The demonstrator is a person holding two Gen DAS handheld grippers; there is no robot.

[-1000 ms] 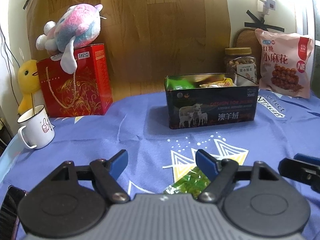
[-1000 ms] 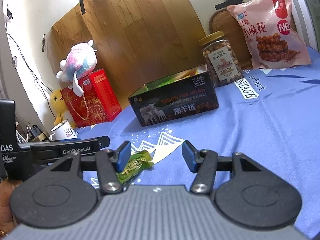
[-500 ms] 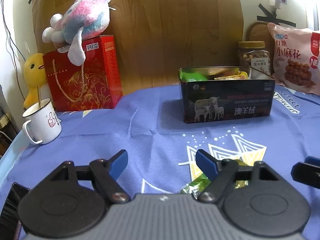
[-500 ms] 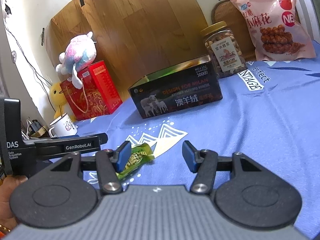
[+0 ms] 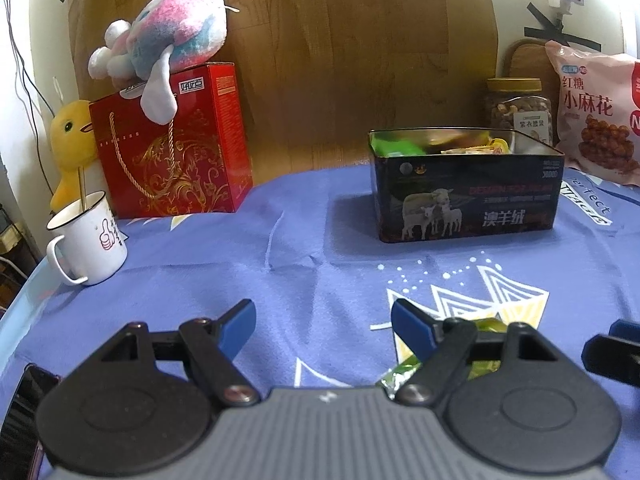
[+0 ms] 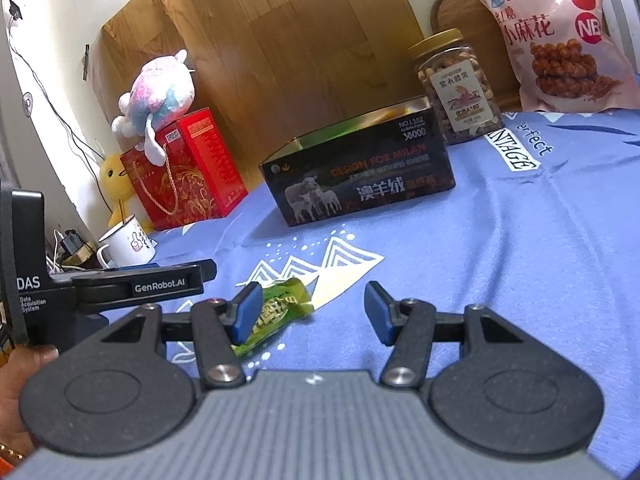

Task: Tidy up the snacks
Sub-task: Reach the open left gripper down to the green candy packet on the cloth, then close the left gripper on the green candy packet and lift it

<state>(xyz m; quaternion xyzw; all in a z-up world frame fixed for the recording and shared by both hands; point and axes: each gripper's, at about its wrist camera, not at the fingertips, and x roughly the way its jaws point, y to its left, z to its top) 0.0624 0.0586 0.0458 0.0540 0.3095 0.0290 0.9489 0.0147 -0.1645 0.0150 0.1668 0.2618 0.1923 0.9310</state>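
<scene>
**Hovering fingers, half-hidden green packet**

Spreading wide with only cloth between them, the left gripper holds nothing; its right fingertip and linkage cover most of the green snack packet, which shows only as slivers at four o'clock. In the right wrist view the right gripper also stands open and grips nothing; the packet lies flat on the blue cloth of the bench, its near end tucked behind the left fingertip, so contact there cannot be judged. At nine o'clock the left gripper's body crosses that view, a hand cut off by the edge. At twelve o'clock, well apart, sits the open tin; its contents are mostly hidden by the wall. Beyond it, at one o'clock, stand a nut jar and a pink snack bag, its top cropped.
</scene>
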